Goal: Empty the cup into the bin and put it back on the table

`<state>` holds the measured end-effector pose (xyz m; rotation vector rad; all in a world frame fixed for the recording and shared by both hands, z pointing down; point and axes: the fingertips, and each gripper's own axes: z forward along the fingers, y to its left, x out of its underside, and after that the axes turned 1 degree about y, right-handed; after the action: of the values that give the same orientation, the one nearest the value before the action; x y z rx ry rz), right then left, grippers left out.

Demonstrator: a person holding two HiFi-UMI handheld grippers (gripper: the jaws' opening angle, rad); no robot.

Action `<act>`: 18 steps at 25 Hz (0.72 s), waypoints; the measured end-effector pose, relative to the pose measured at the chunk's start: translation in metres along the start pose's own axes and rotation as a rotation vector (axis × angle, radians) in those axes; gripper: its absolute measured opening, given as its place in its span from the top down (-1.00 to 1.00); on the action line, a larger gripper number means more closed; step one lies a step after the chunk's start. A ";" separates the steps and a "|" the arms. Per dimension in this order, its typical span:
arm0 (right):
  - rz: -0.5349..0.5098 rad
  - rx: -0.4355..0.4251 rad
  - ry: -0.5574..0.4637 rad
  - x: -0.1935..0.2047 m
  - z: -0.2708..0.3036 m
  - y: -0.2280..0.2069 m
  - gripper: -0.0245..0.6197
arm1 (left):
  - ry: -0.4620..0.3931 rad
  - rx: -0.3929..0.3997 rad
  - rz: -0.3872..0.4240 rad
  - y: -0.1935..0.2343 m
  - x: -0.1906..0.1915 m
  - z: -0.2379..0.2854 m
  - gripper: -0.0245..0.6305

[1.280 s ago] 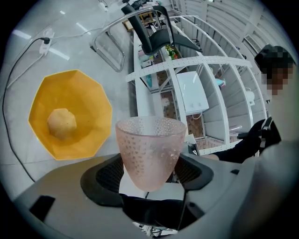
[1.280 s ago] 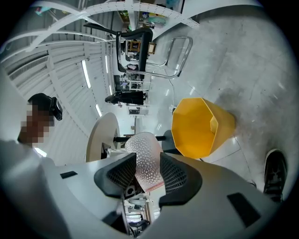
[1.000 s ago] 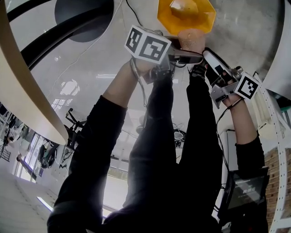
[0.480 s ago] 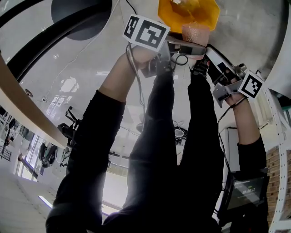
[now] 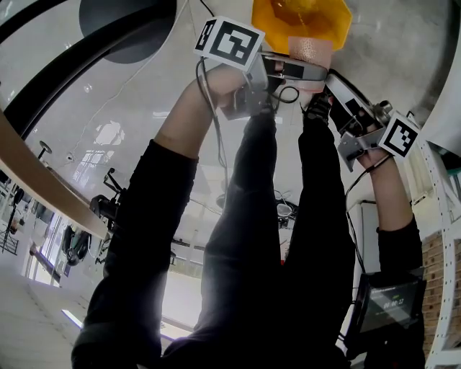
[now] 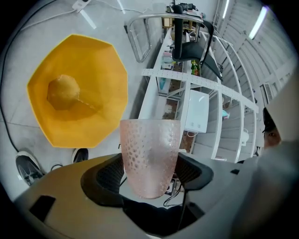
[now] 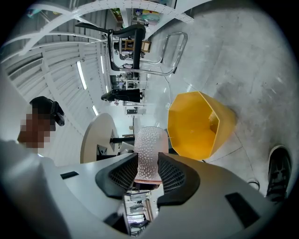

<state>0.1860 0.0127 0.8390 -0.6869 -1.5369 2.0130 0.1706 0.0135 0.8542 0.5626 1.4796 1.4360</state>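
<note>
A pink dimpled cup (image 5: 310, 54) hangs just over the near rim of the yellow bin (image 5: 301, 18), which stands on the grey floor. In the left gripper view the cup (image 6: 149, 154) sits between the pads of my left gripper (image 6: 148, 172), which is shut on it; the bin (image 6: 79, 88) lies beyond with a rounded lump in its bottom. My right gripper (image 7: 147, 173) comes from the other side. Its jaws are closing, and its pads press the base of the cup (image 7: 148, 144). In the head view the left gripper (image 5: 310, 70) and right gripper (image 5: 320, 83) meet at the cup.
The person's dark legs fill the middle of the head view, with shoes (image 6: 28, 168) beside the bin. A round table's pale edge (image 5: 36, 180) curves at the left. White shelving (image 6: 224, 102) and a black chair (image 6: 191, 28) stand behind. A cable (image 6: 9, 60) runs across the floor.
Both grippers and the cup have shifted a little toward the bin. The right gripper has drawn in onto the cup.
</note>
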 end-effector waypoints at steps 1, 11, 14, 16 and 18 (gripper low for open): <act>0.000 -0.003 -0.002 0.000 0.000 0.001 0.48 | -0.006 0.015 -0.021 -0.001 0.000 0.000 -0.12; -0.022 -0.013 0.006 -0.001 -0.003 0.005 0.50 | -0.021 0.101 -0.107 -0.005 0.002 0.001 -0.12; -0.027 -0.015 0.008 -0.001 -0.004 0.007 0.50 | -0.030 0.100 -0.101 -0.006 0.001 0.001 -0.12; -0.028 -0.018 0.010 0.000 -0.005 0.010 0.50 | -0.034 0.099 -0.094 -0.010 0.000 0.002 -0.12; -0.033 -0.022 0.015 0.000 -0.005 0.015 0.50 | -0.037 0.099 -0.089 -0.015 -0.001 0.001 -0.12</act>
<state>0.1880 0.0132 0.8236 -0.6793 -1.5540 1.9651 0.1764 0.0107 0.8410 0.5744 1.5334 1.2829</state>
